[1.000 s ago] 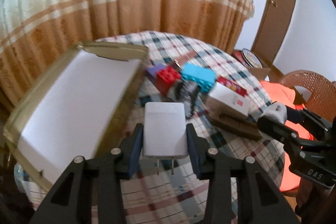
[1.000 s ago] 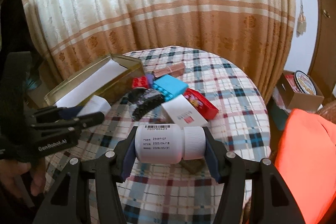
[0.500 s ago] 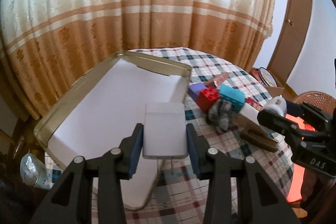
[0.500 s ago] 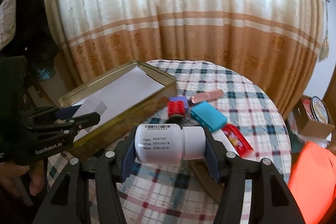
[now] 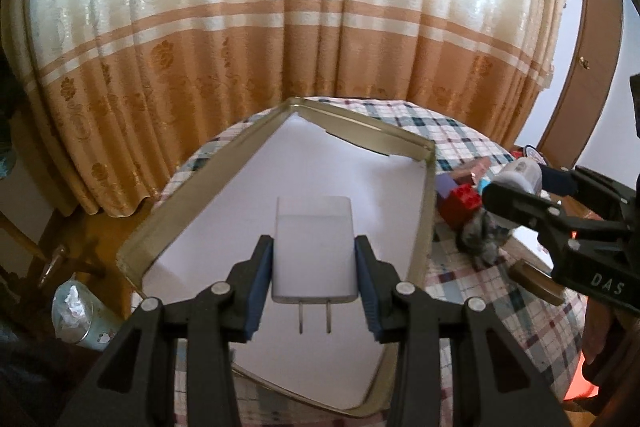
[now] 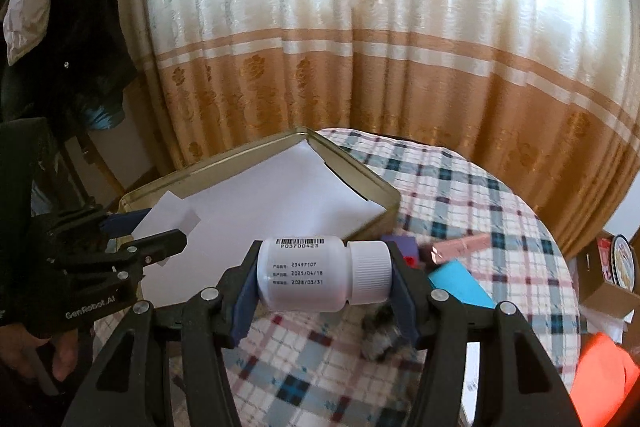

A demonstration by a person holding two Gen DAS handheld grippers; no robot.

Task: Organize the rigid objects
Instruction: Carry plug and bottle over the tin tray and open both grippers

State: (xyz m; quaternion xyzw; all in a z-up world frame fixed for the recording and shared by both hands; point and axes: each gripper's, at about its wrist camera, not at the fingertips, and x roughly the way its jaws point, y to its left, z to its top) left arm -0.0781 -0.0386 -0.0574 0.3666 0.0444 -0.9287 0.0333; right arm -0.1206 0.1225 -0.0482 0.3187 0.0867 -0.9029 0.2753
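Note:
My left gripper [image 5: 314,261] is shut on a white plug charger [image 5: 314,247], prongs toward the camera, held above the white-lined gold tin box [image 5: 224,163]. My right gripper [image 6: 324,277] is shut on a white pill bottle [image 6: 320,273] lying sideways, held above the checked tablecloth just right of the box [image 6: 360,183]. The right gripper with the bottle shows at the right of the left wrist view [image 5: 520,183]. The left gripper with the charger shows at the left of the right wrist view [image 6: 168,227].
On the cloth right of the box lie a red brick [image 5: 460,205], a purple block [image 6: 398,243], a pink case [image 6: 460,247], a blue box [image 6: 460,283] and a dark toy [image 6: 380,335]. Curtains hang behind. A cardboard box [image 6: 612,279] stands beyond the table's right edge.
Both grippers have moved left with their objects. The left one now hangs over the box interior. The right one has come closer to the box's right wall.

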